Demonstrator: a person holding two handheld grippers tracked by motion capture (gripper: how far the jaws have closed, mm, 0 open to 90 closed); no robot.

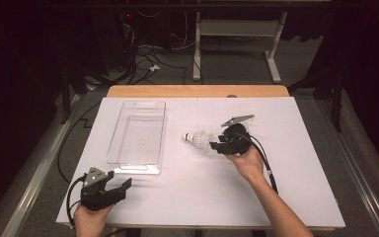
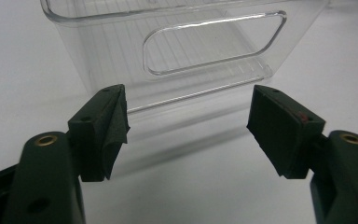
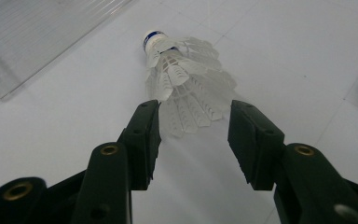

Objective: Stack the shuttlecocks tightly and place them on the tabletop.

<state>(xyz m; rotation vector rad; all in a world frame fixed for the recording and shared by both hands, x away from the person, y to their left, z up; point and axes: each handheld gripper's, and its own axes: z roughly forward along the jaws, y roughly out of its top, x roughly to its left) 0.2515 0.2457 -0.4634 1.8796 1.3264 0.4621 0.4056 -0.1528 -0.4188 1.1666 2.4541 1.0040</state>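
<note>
A white shuttlecock (image 1: 199, 138) lies on its side on the white table cover, cork end with a blue band pointing left. My right gripper (image 1: 216, 145) is open right behind its feathered skirt; in the right gripper view the skirt (image 3: 191, 88) reaches between the two jaws without being pinched. A clear plastic bin (image 1: 138, 136) stands empty at centre left. My left gripper (image 1: 124, 186) rests open near the front left edge, just short of the bin's near wall (image 2: 205, 51) with its handle slot.
The white cover (image 1: 286, 163) has free room at the right and front. A wooden table edge (image 1: 197, 91) shows at the back. Beyond it are desk legs and cables on the floor. A cable trails from each gripper.
</note>
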